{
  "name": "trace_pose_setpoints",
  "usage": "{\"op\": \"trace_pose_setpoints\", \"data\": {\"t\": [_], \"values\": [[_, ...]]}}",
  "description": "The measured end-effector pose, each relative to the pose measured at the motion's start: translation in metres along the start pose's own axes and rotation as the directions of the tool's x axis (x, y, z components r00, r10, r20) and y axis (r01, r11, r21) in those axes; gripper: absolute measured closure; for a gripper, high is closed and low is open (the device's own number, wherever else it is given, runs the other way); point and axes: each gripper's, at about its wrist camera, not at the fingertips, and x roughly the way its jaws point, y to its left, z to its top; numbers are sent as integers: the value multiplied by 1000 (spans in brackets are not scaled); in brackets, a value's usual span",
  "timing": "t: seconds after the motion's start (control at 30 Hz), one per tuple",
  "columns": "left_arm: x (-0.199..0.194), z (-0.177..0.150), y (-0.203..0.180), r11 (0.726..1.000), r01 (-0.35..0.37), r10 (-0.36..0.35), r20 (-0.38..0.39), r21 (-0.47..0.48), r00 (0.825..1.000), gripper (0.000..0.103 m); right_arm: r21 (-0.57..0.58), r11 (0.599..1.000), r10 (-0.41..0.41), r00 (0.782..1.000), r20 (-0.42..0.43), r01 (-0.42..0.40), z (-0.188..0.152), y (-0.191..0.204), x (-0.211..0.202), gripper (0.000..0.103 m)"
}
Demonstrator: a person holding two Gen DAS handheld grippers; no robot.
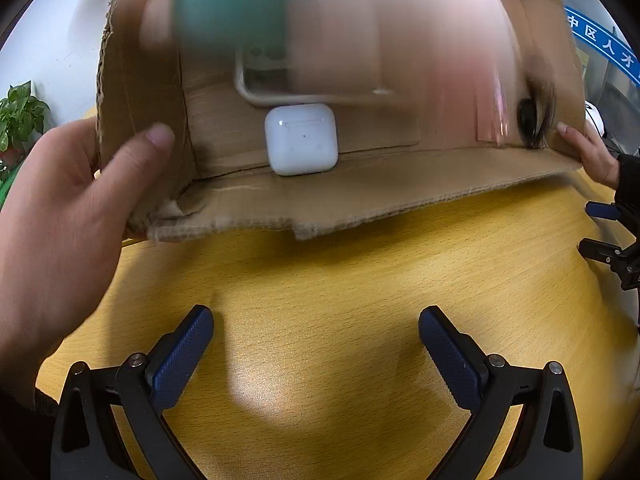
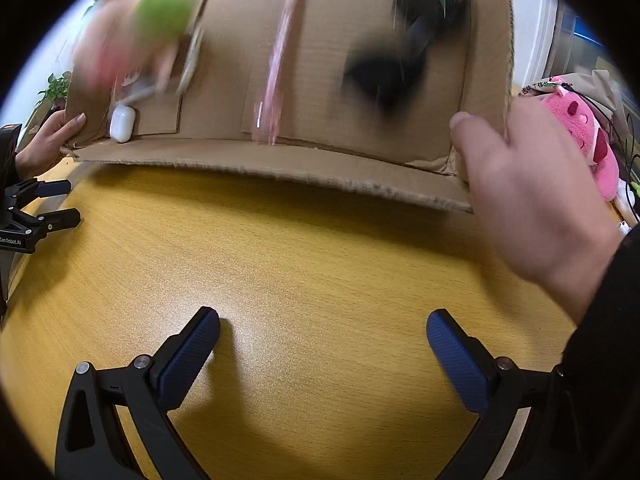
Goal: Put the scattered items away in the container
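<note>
Two bare hands hold a shallow cardboard box tilted up above the yellow wooden table. Inside it a white earbud case rests against the lower wall. Other items are motion-blurred: a teal and pink thing, a pink pen, a black object. My left gripper and right gripper are open and empty, low over the table in front of the box.
A potted plant stands far left. A pink plush toy lies at the right. The right gripper shows at the right edge of the left view, and the left gripper at the left edge of the right view.
</note>
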Motion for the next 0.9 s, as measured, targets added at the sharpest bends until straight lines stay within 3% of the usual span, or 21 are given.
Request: {"op": "trace_pose_setpoints", "data": {"t": [0.9], "values": [[1, -1, 0, 1000, -5, 5, -1, -7, 1000, 0, 6, 1000, -6, 1000, -2, 6, -4, 1, -1, 0]]}}
